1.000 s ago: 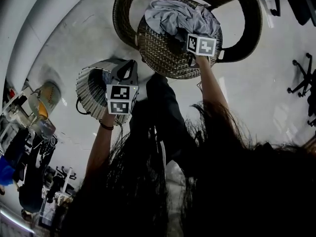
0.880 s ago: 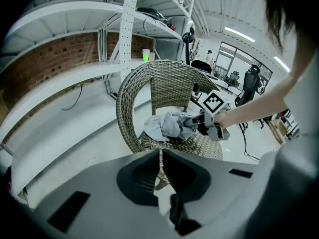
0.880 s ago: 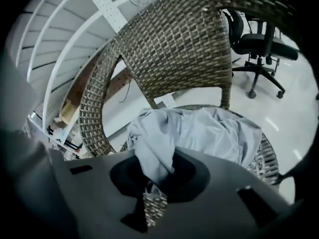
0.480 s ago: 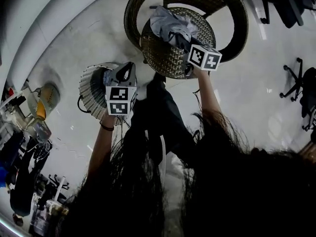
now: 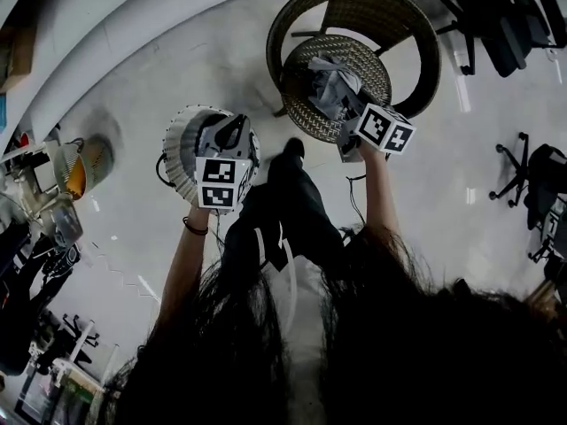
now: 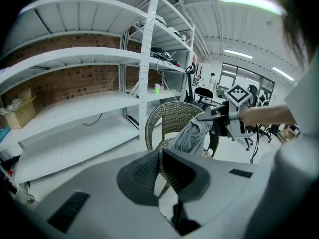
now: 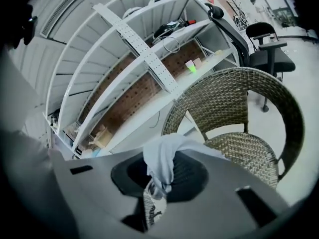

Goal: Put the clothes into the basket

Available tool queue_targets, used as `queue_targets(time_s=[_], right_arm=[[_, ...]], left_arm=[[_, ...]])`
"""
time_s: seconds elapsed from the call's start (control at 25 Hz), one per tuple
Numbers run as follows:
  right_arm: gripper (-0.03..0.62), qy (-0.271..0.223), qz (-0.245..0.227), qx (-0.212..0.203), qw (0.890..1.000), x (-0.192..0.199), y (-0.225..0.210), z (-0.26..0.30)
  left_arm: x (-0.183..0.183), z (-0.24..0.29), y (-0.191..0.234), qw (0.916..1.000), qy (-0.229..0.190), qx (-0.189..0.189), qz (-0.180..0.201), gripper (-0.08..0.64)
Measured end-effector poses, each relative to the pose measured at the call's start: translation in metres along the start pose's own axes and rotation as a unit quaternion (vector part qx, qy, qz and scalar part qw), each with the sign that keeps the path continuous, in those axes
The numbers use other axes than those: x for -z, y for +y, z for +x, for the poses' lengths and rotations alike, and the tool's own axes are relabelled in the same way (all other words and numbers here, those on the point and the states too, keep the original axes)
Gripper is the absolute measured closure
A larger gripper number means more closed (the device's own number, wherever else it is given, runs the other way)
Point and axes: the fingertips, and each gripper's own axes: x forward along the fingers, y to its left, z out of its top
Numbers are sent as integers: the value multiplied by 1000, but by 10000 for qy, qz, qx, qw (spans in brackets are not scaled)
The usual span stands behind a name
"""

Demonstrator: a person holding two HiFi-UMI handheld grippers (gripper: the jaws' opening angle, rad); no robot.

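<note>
Right gripper (image 7: 158, 183): jaws clamped on a crumpled pale grey cloth garment (image 7: 160, 156), which hangs above the seat of the brown woven wicker chair (image 7: 234, 101). Left gripper (image 6: 160, 159): jaws nearly together, empty, left of the chair. The white ribbed round basket (image 5: 180, 142) stands left of the chair.

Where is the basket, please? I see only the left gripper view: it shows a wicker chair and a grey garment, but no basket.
Observer: The head view shows the basket on the floor, to the left of the wicker chair in that view; the left gripper overlaps it there.
Operator: Does the right gripper really pinch the garment?
Observer: Yes. In the right gripper view, the right gripper is shut on a fold of the grey garment.
</note>
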Motion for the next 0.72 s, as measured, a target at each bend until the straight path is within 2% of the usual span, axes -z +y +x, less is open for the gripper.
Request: queue_targets(time_s=[0.24,0.4,0.6,0.72], right_arm=[[534,-248,-143,-267,9992,-6,67,-38],[534,-419,-399,-463,9972,-18,117,-65],[534,-501,-801,-907,9914,-26,194,-90],[534,-457,-1071,-1285,9848,-17,244,-96]], left_arm=[[21,-67,25,9995,-144,-236,-121,531],[39,-111,40,9978,-283,-456,-387,531],[61,-164,56,9945,-448,-700,-635,531],[74,-193,69,9922,-567,-846,-725,531]])
